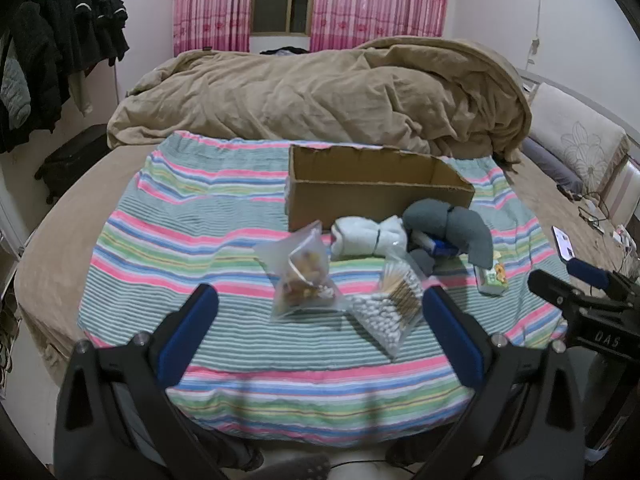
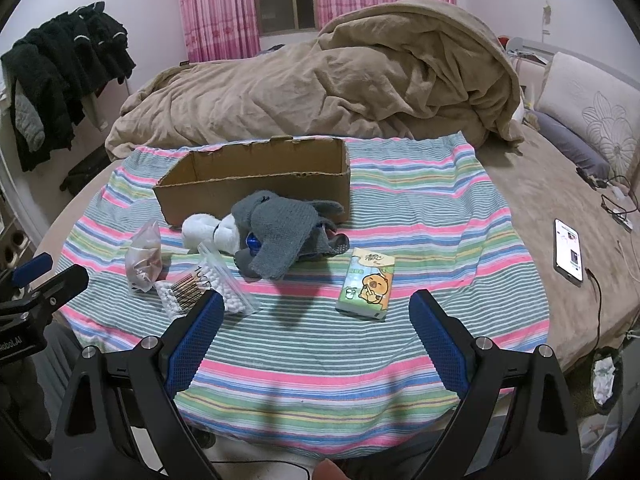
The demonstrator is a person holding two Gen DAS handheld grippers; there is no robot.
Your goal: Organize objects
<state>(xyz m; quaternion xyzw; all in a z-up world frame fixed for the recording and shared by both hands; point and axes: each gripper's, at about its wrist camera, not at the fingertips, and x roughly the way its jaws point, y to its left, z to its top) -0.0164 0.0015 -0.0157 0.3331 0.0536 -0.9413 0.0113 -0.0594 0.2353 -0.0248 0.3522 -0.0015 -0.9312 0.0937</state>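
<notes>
1. The left claw (image 1: pixel 318 316) is standing released, with its two blue fingers (image 1: pixel 188 332) spread wide and nothing between them that it is gripping.
2. Just ahead of the left claw, between the lines of its fingers, a clear bag of snacks (image 1: pixel 300 280) and a clear bag of cotton swabs (image 1: pixel 388 308) are lying on the striped cloth (image 1: pixel 200 248), and the two bags are touching each other.
3. Farther ahead of this claw, a white sock roll (image 1: pixel 368 236) and a grey sock roll (image 1: pixel 448 220) are lying side by side, and they are resting against the front wall of the open cardboard box (image 1: pixel 372 188).
4. A small blue item (image 1: pixel 436 246) is showing under the grey sock roll; I cannot tell what it is.
5. The right claw (image 2: pixel 316 308) is also standing released, with its blue fingers (image 2: pixel 440 344) wide apart and holding nothing.
6. A tissue pack (image 2: pixel 366 284) with a cartoon animal is lying just ahead of the right claw, a little toward its right finger, apart from the socks.
7. The bag of cotton swabs is lying ahead of the right claw's left finger, and the left claw is appearing at the far left of the right wrist view.
8. A phone (image 2: pixel 568 250) with a lit screen is lying on the bed (image 2: pixel 520 184), well to the right of the right claw, off the striped cloth.
9. A brown blanket (image 2: pixel 320 84) is lying in a heap behind the box.
</notes>
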